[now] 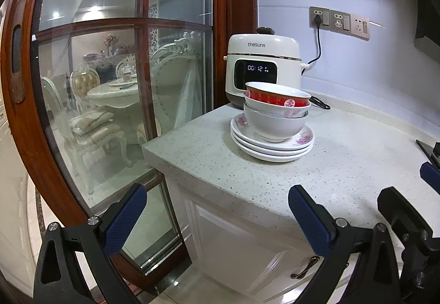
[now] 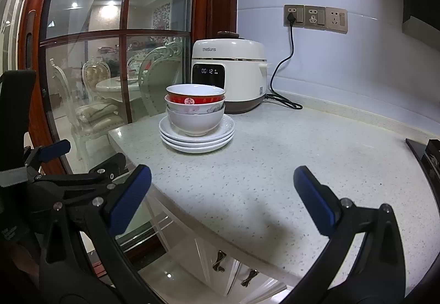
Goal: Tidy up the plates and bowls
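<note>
Left wrist view looks across a speckled pale worktop (image 1: 343, 166) toward a stack of crockery near its far left corner; three white plates (image 1: 272, 148) with pink flower prints lie one upon another, and three bowls nest upright on the top plate; the lowest is a plain white bowl (image 1: 271, 125), the middle a white bowl with a faint pink pattern (image 1: 297, 112), the uppermost a red bowl (image 1: 277, 97) with a white inside. Just behind the stack stands a cream rice cooker (image 1: 264, 62) marked "thesuns", its display lit; its black cord (image 1: 319, 42) runs up to the leftmost of the wall sockets (image 1: 338, 20). Left of the worktop a glass door with a red-brown wooden frame (image 1: 33, 111) shows a dining room beyond.

The left hand-held gripper (image 1: 217, 217) hangs at the near edge of the worktop, its blue-padded fingers (image 1: 125, 221) spread wide apart with nothing between them, well short of the stack; the right hand-held gripper (image 2: 222, 195) hovers over the near part of the worktop, likewise wide open and empty, the stack well ahead of it and a little to the left. White cabinet doors with dark handles (image 2: 249, 278) sit below the worktop; a dark object (image 2: 429, 158) lies at the right edge.
</note>
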`<state>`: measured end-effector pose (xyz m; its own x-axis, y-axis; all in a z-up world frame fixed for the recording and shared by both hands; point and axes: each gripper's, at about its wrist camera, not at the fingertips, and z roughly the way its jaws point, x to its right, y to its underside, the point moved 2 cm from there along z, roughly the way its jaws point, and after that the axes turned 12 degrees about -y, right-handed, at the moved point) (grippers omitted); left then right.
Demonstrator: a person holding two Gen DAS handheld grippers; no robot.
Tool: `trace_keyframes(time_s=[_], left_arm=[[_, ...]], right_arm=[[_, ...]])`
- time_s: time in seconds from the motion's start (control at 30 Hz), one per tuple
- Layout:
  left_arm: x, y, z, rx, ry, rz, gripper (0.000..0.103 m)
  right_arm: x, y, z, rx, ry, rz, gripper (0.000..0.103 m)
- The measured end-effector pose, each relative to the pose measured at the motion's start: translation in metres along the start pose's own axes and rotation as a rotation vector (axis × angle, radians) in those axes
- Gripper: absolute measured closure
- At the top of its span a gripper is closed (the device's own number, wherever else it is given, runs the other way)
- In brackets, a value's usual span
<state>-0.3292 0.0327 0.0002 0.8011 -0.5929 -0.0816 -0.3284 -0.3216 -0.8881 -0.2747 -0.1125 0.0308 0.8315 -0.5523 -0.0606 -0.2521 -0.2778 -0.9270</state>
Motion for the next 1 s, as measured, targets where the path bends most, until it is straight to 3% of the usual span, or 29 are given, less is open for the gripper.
trace_keyframes(time_s=[0.37, 0.63, 1.0], left_arm=[[0.006, 0.000, -0.002, -0.006, 0.032, -0.018, 0.000], [0.012, -0.004, -0.006, 0.013, 0.027, 0.044, 0.000], [0.008, 0.001, -0.005, -0.027, 0.027, 0.014, 0.000]], right_arm=[[0.006, 0.001, -0.004, 0.018, 0.008, 0.036, 0.000], [0.004, 0.004, -0.011, 0.007, 0.002, 0.017, 0.000], [0.010, 0.008, -0.018, 0.001, 0.013, 0.009, 0.000]])
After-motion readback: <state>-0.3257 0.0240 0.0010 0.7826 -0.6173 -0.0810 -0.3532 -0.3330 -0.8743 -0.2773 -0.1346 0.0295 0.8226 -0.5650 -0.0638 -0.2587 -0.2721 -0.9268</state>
